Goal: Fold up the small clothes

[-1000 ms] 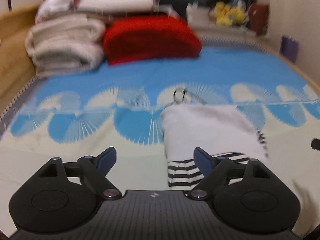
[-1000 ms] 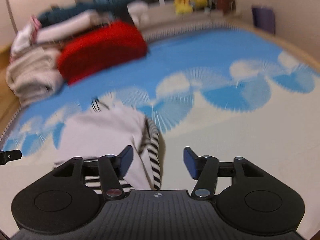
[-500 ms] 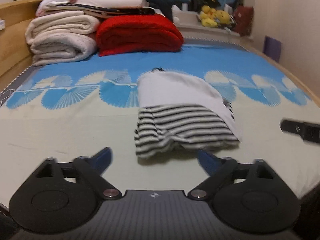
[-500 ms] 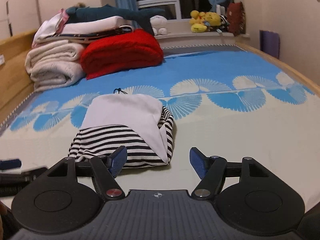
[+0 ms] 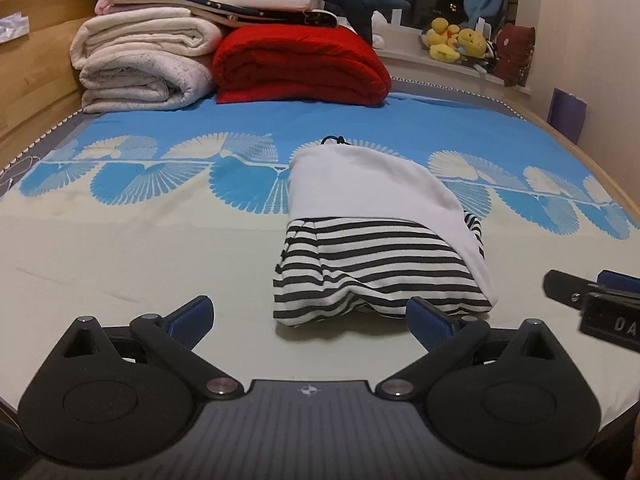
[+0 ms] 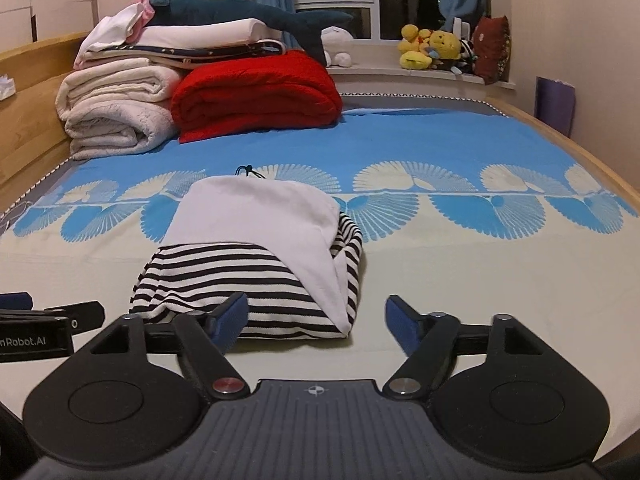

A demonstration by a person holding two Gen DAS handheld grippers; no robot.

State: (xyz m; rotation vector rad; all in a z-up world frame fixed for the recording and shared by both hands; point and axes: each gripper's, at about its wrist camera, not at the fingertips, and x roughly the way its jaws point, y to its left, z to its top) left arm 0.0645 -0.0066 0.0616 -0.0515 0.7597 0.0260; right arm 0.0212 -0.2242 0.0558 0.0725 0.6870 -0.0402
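Hovering both claws just short of the folded garment (image 5: 380, 240), I have nothing gripped on either side. My left claw (image 5: 310, 318) stands as wide as it goes, its blue pads framing the near striped edge without touching it; my right claw (image 6: 316, 322) has just been opening and now gapes wide too, with only bare bed sheet (image 6: 480, 280) between its pads and the bundle's near right corner just beside its left pad. The garment sits near the middle of the bed, on the cream part of the sheet just below the blue fan pattern: a compact packet, black-and-white stripes toward me, a plain white layer lapped over the top and down the right side, and a dark drawstring (image 6: 246, 170) poking out at the far end. I judge that lap of white is what holds the packet together, so the fold looks essentially done, and the open pads suit a release rather than a fresh pick. In the left view the tip of the right claw shows at the right edge, so the two tools flank the bundle closely. Well behind, stacked cream blankets (image 5: 140, 68) and a red blanket (image 5: 300, 66) rest against the headboard, clear of the work.
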